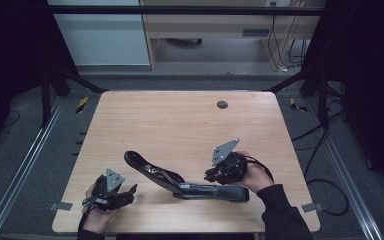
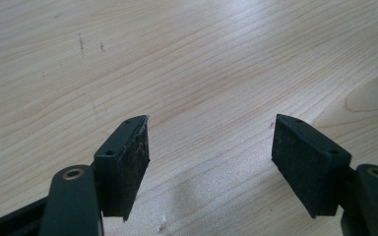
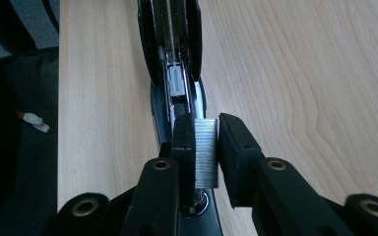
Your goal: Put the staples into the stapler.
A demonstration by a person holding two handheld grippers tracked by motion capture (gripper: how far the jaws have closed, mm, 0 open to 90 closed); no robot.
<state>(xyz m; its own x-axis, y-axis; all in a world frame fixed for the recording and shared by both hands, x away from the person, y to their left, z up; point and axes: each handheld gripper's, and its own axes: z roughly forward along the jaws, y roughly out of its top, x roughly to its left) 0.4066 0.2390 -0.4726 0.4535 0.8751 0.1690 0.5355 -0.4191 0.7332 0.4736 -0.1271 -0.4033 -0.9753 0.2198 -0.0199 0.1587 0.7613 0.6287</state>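
Right fingers (image 3: 229, 147) clamp a strip of staples (image 3: 206, 152), held just above the stapler (image 1: 180, 182), which lies swung open on the table (image 1: 180, 120) near its front edge. Left gripper (image 2: 209, 152) rests apart, fingers spread over bare wood.

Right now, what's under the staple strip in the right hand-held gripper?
The opened black stapler: its staple channel lies just below the staple strip in the right hand-held gripper. The strip's lower end is hidden.

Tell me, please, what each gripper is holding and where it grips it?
The right gripper clamps a strip of staples by its flat sides, above the opened stapler. The left gripper holds nothing.
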